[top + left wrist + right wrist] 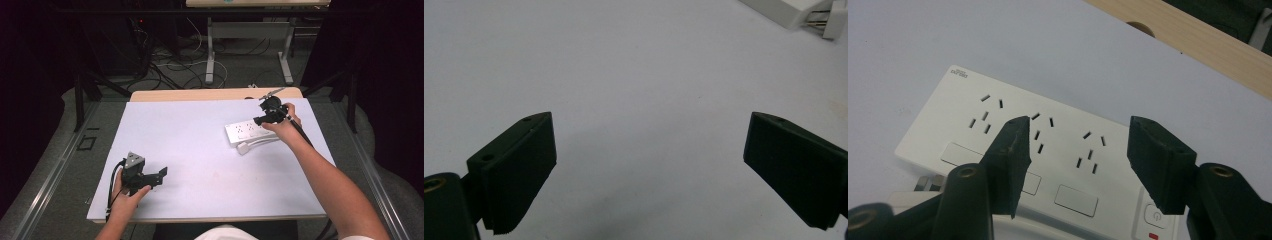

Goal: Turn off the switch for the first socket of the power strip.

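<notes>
A white power strip (248,131) with three socket groups lies flat on the right half of the table. A white plug (244,148) and its cord rest against the strip's near side. My right gripper (258,120) hovers just over the strip, pointing down at it. In the right gripper view its jaws (1078,124) stand apart above the strip (1063,150), with nothing between the pads. My left gripper (159,176) rests low at the front left, far from the strip. Its jaws (650,120) are wide open over bare sheet, and the strip (784,10) sits far off.
A white sheet (190,150) covers most of the wooden table, whose far edge (200,94) shows bare. Beyond the table, cables (170,70) lie on the floor by a desk's metal legs (210,55). Metal rails run along both sides.
</notes>
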